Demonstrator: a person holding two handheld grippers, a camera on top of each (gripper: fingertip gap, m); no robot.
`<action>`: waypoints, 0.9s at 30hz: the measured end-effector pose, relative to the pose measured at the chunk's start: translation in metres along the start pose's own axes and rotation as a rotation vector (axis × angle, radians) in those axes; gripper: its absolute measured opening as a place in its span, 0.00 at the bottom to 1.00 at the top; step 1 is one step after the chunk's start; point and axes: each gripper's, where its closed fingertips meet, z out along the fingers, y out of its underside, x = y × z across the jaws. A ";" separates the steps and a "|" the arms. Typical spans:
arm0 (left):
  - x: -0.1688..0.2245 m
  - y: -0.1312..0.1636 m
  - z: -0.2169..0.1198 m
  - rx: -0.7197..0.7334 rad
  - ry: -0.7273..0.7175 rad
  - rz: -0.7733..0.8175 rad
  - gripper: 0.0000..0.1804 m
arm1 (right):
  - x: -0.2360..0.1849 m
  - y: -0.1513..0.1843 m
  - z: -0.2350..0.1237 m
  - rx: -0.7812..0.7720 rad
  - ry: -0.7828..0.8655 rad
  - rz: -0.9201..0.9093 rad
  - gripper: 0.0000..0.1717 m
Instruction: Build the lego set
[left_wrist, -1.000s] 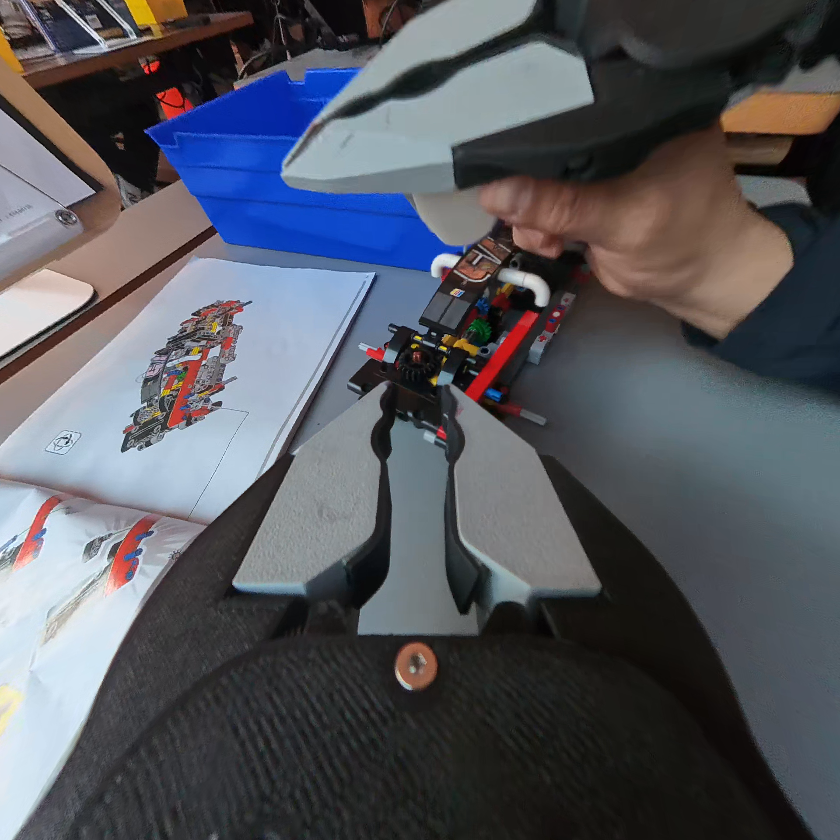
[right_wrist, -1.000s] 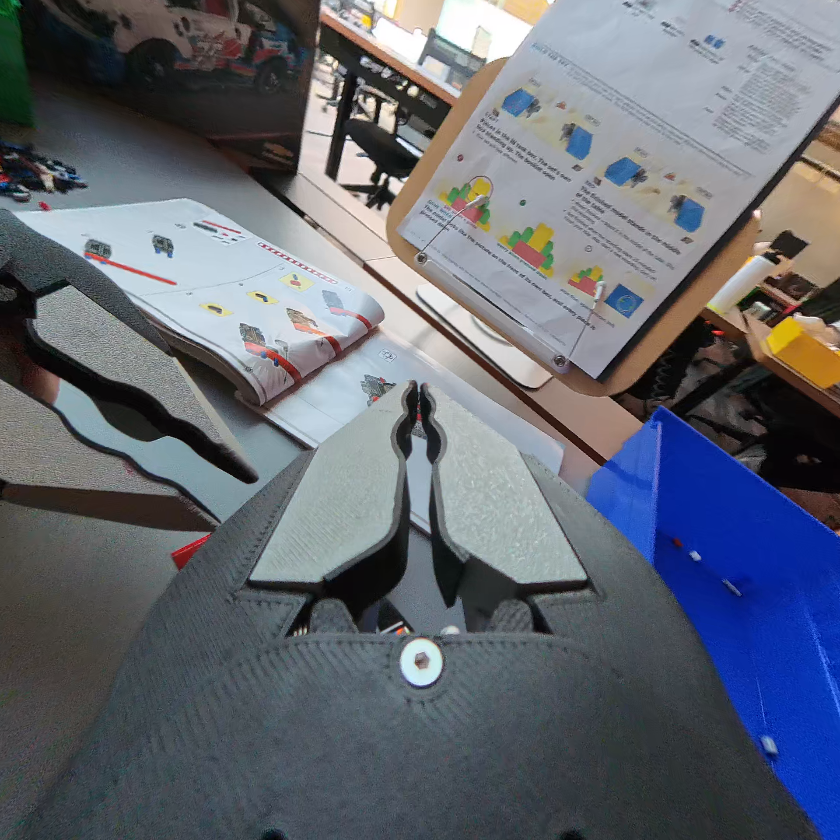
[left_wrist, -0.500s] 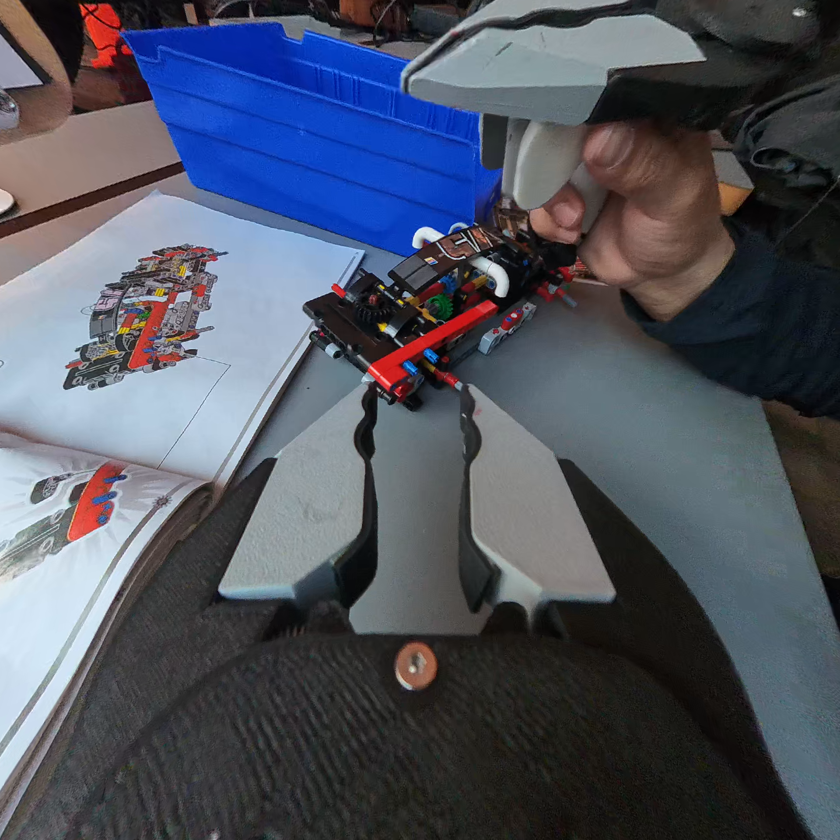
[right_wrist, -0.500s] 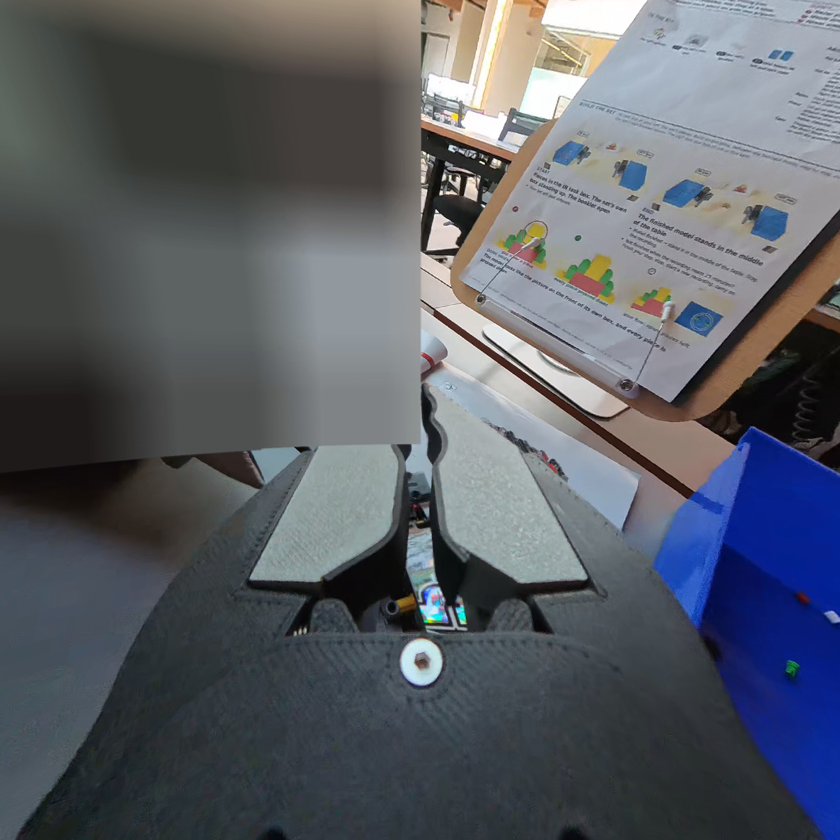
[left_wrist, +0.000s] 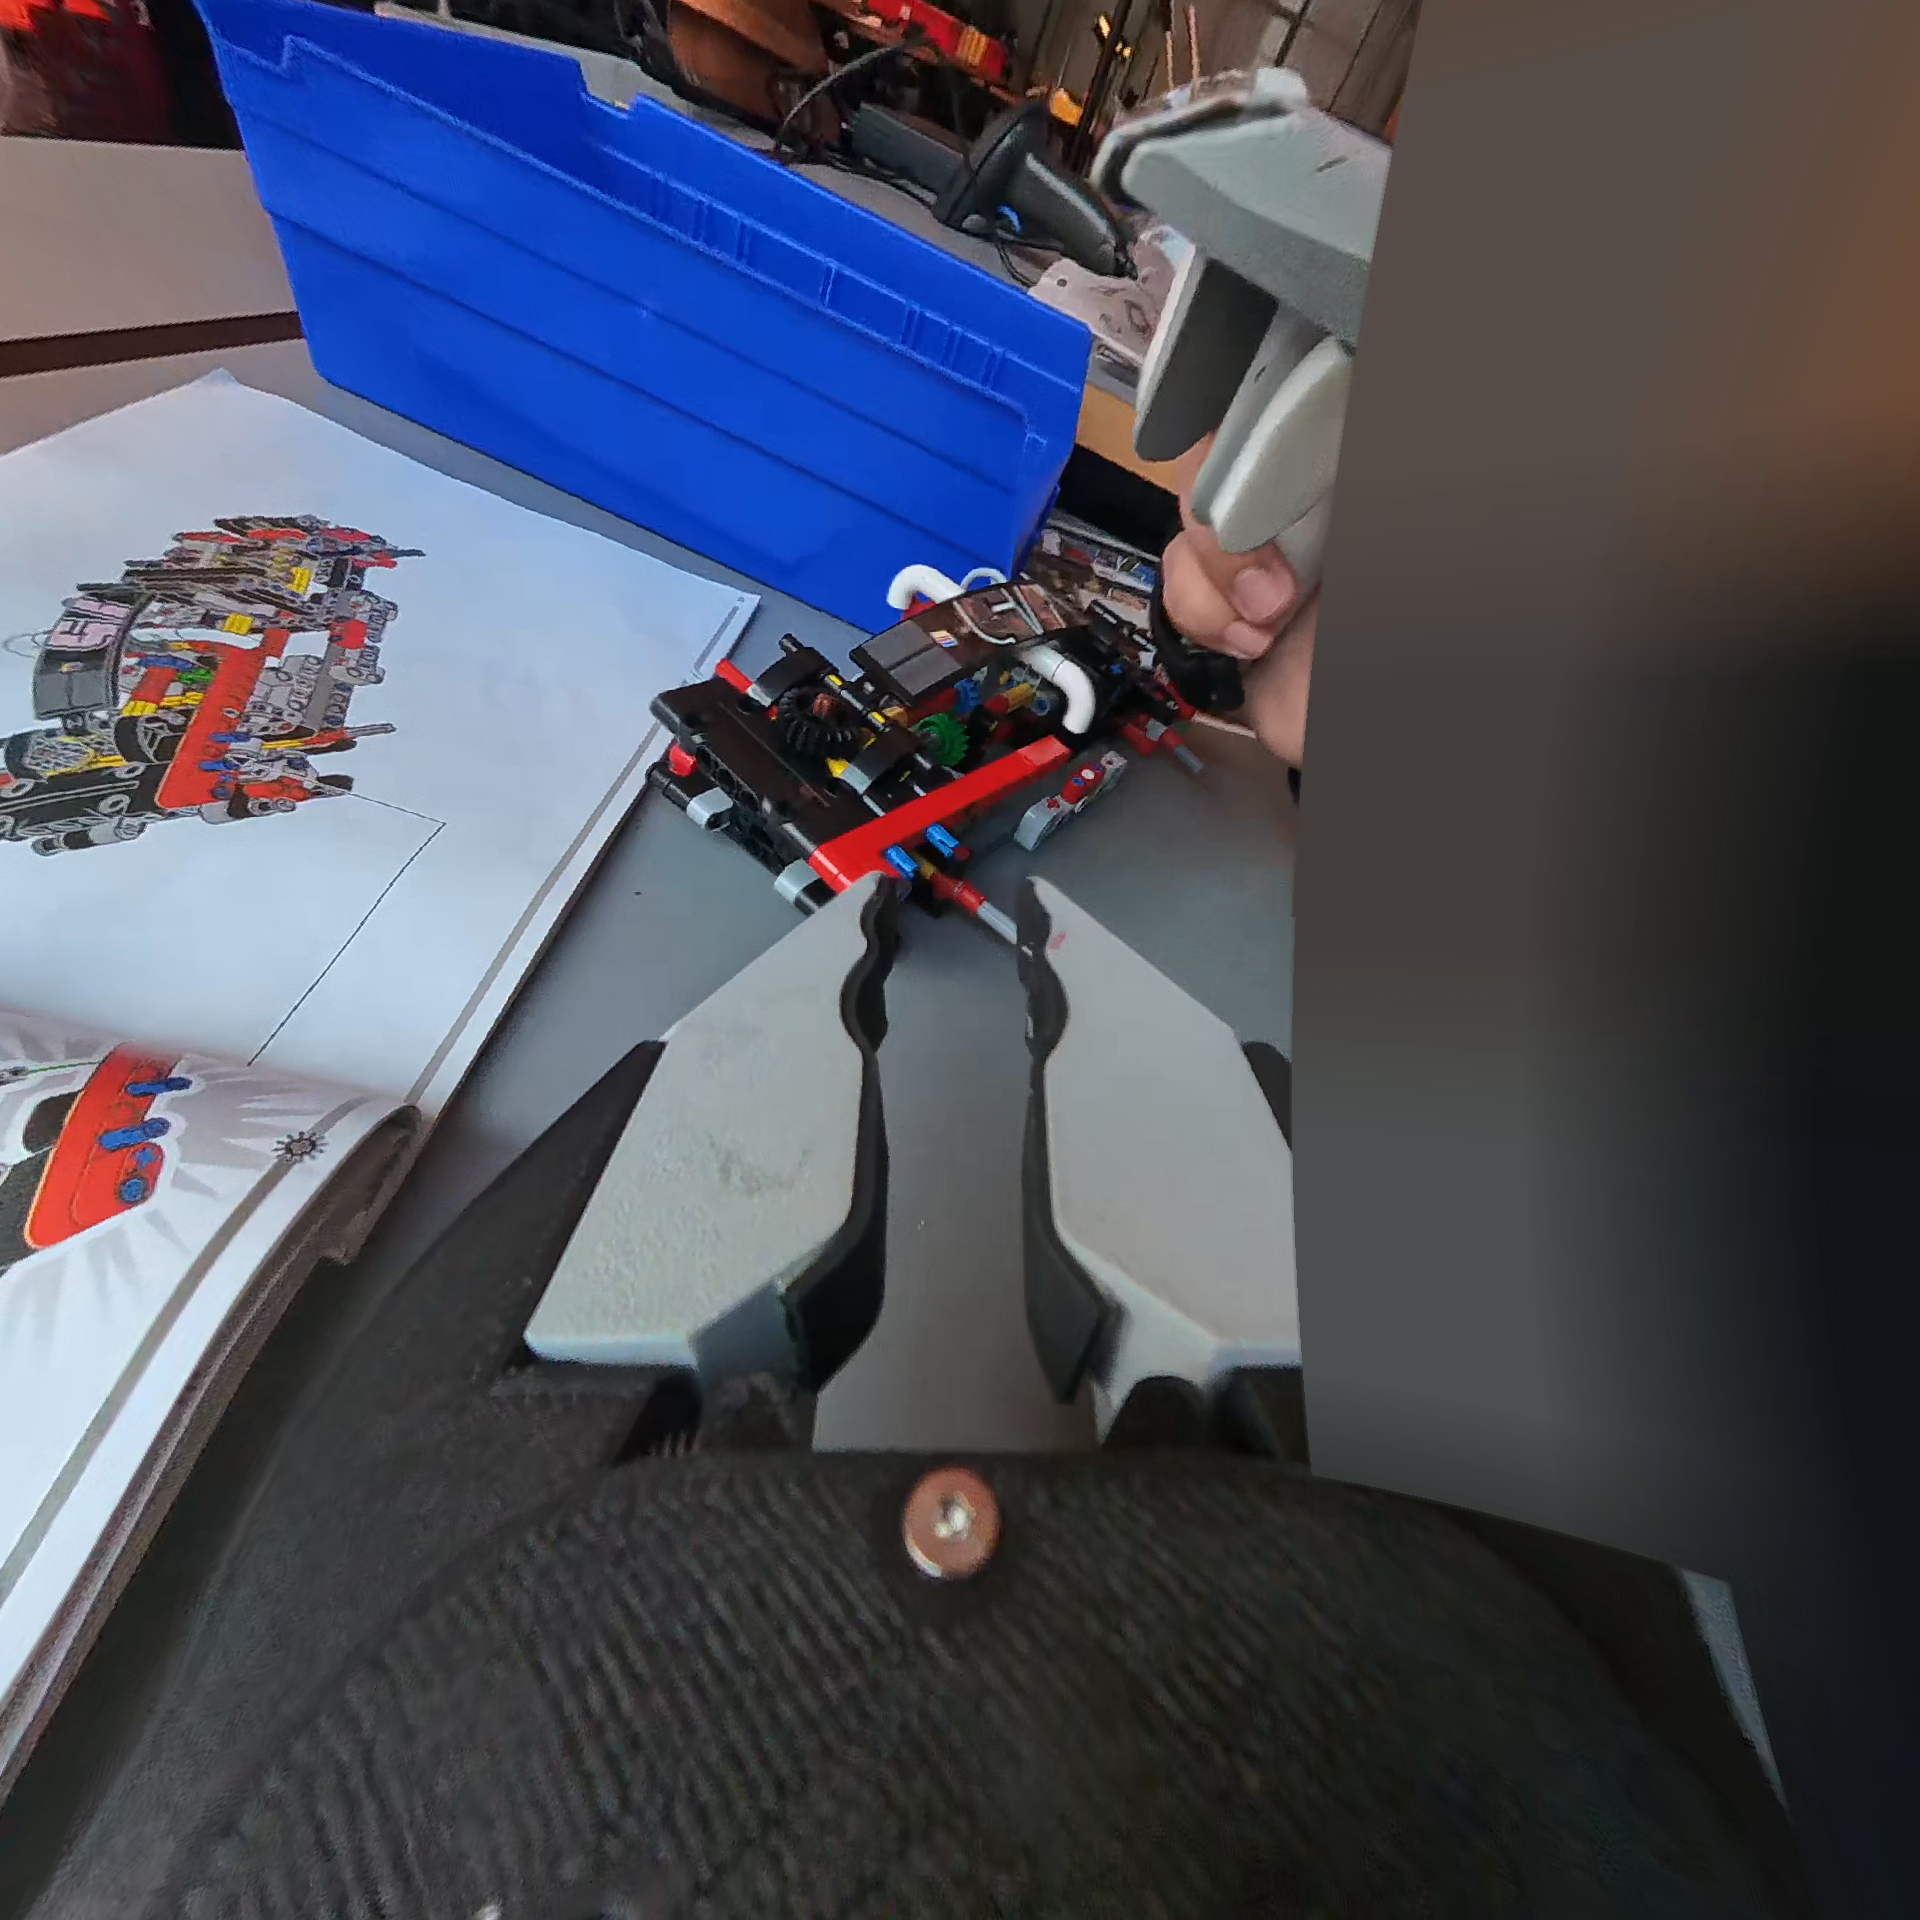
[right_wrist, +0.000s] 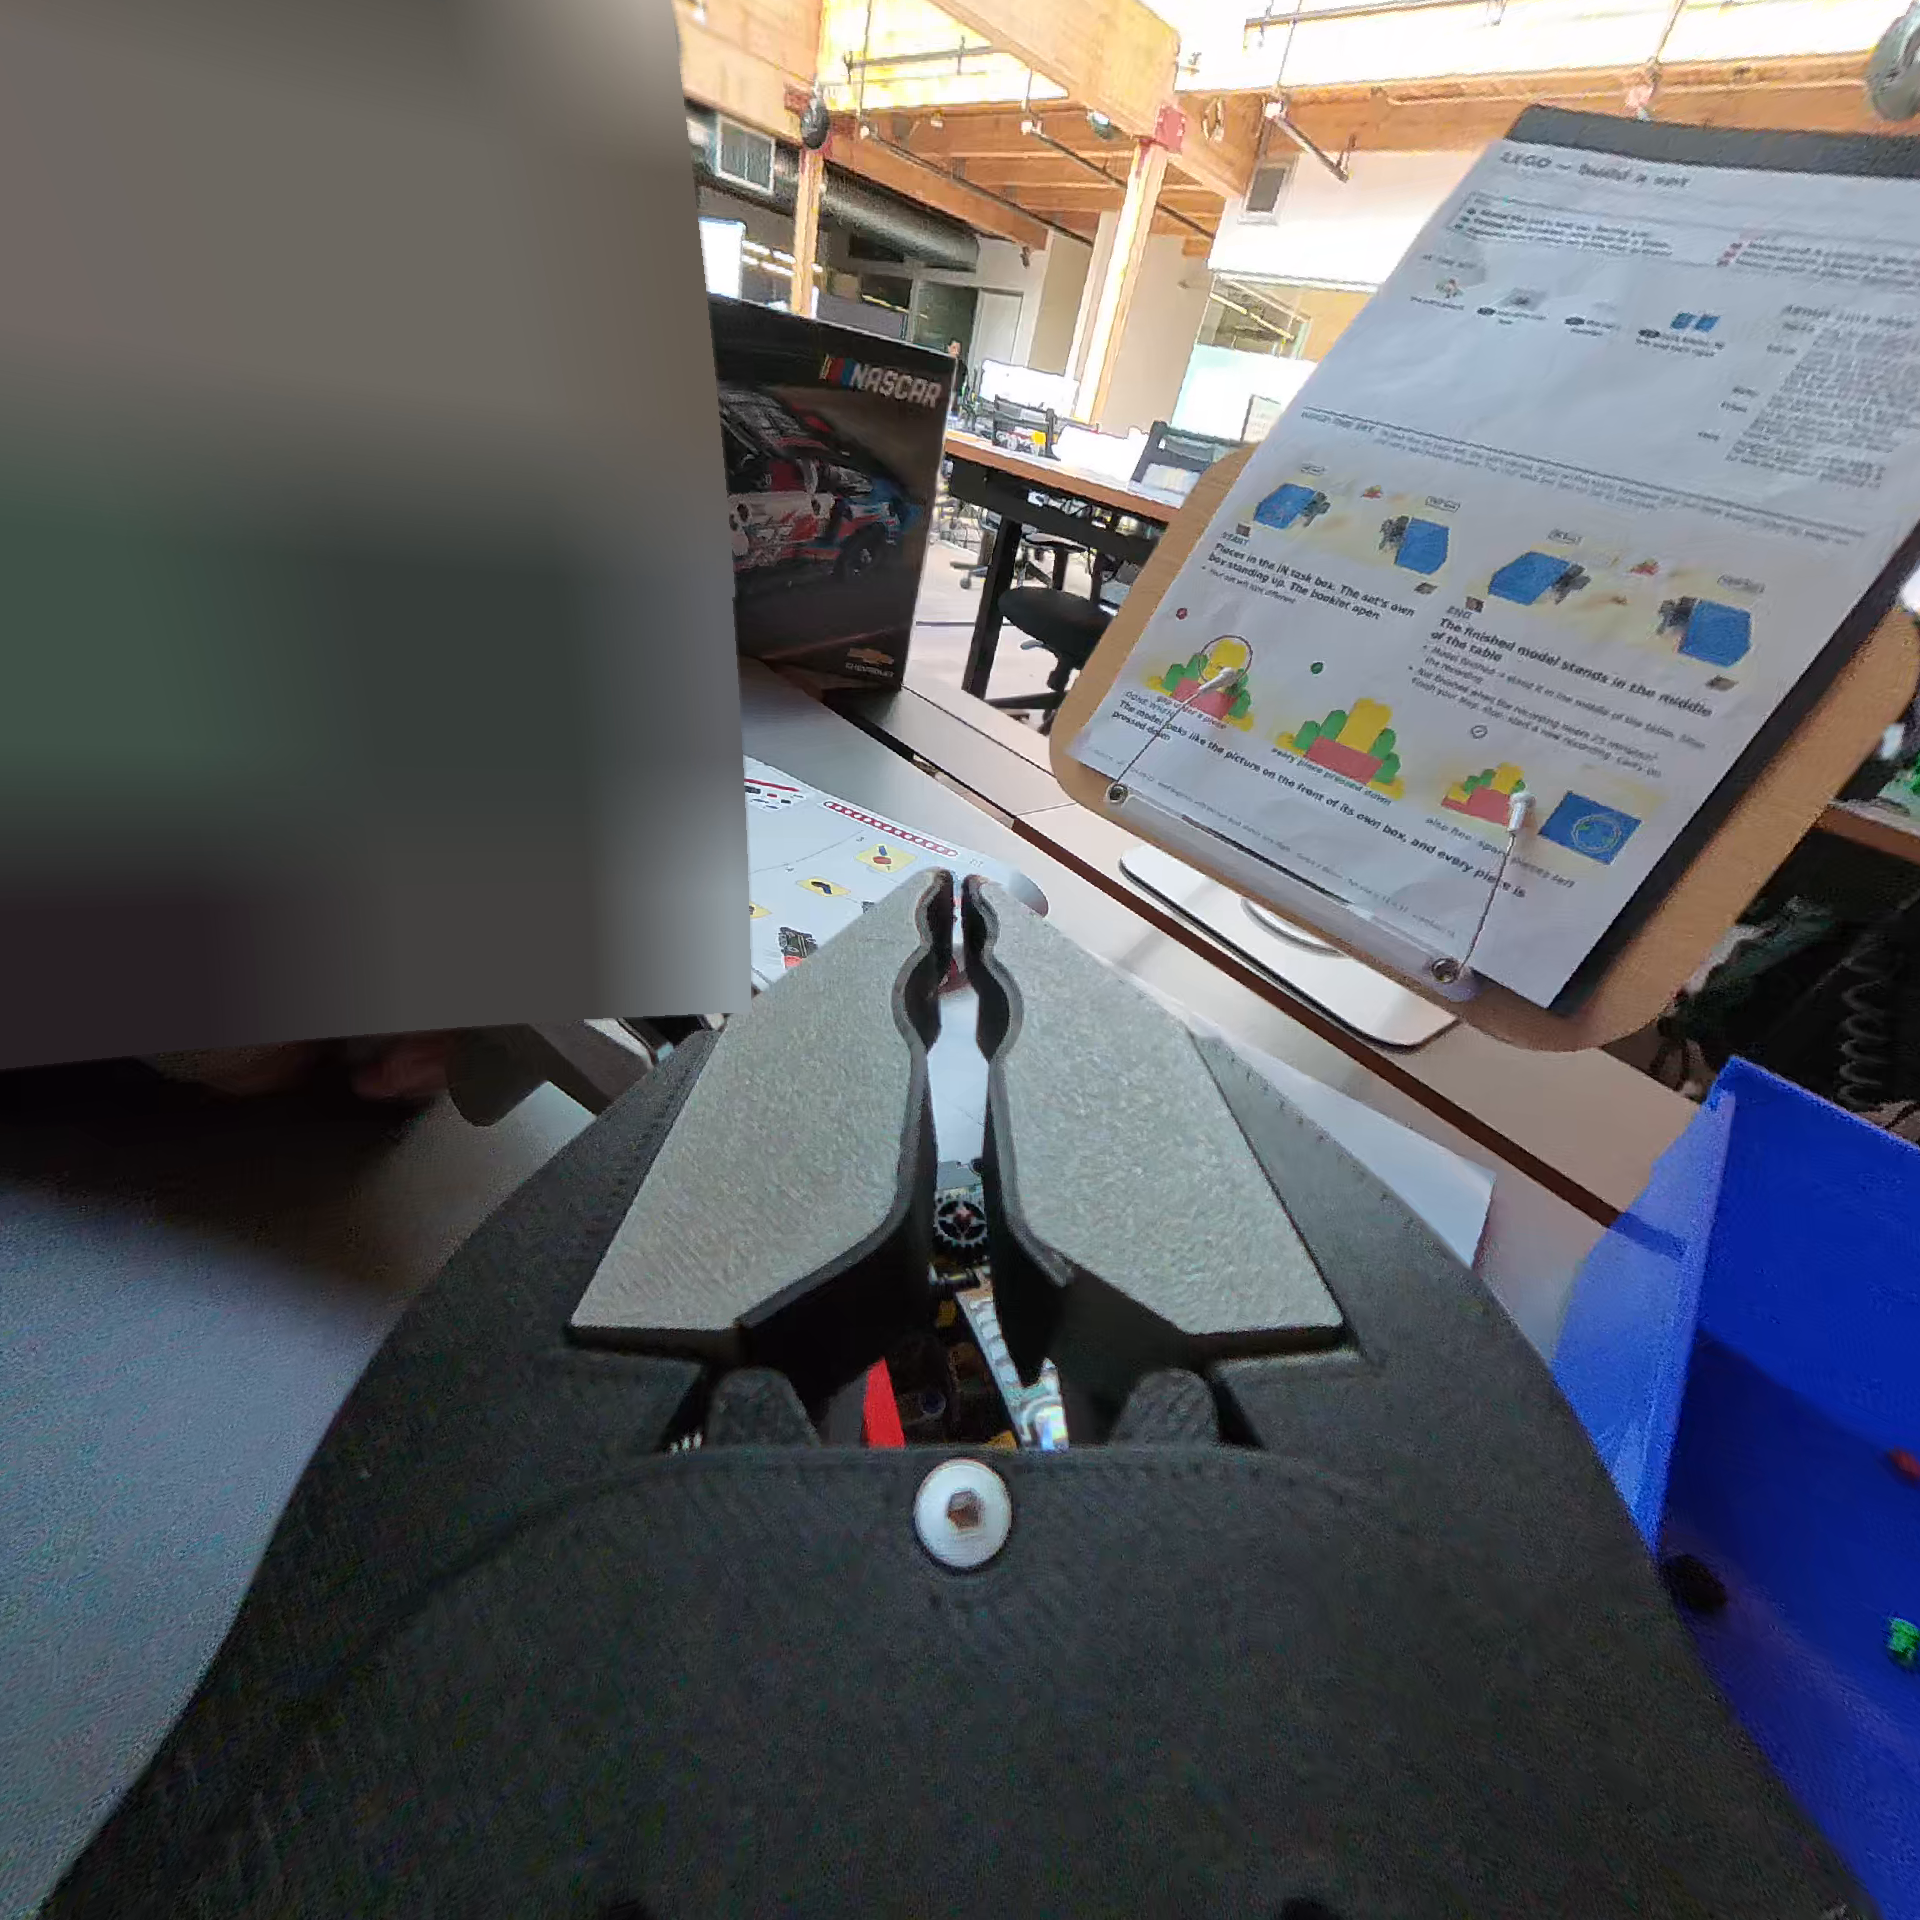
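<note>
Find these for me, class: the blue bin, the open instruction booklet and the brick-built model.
blue bin (left_wrist: 665, 343), left wrist view, on its long side wall
instruction booklet (left_wrist: 343, 831), left wrist view, on the right-hand page
brick-built model (left_wrist: 935, 800), left wrist view, on its red beam

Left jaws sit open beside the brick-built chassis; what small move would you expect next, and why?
Probably a short advance: the open left gripper holds nothing, and the black-and-red toy-brick chassis on the grey table has its red-and-grey axle pin just ahead of the jaws.

We see our right gripper w/ tips almost touching, nothing between them. A paper sheet on a stand, a blue bin nearby.
</note>
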 end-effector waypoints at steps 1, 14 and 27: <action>0.000 0.002 0.002 -0.015 -0.017 0.017 0.11 | -0.003 -0.002 0.000 0.006 -0.001 -0.022 0.00; 0.000 0.019 0.021 -0.169 -0.142 0.218 0.06 | 0.002 0.027 0.012 -0.049 0.031 -0.005 0.00; 0.020 0.039 0.027 -0.276 -0.098 0.376 0.01 | -0.016 0.020 0.010 -0.044 -0.002 -0.074 0.00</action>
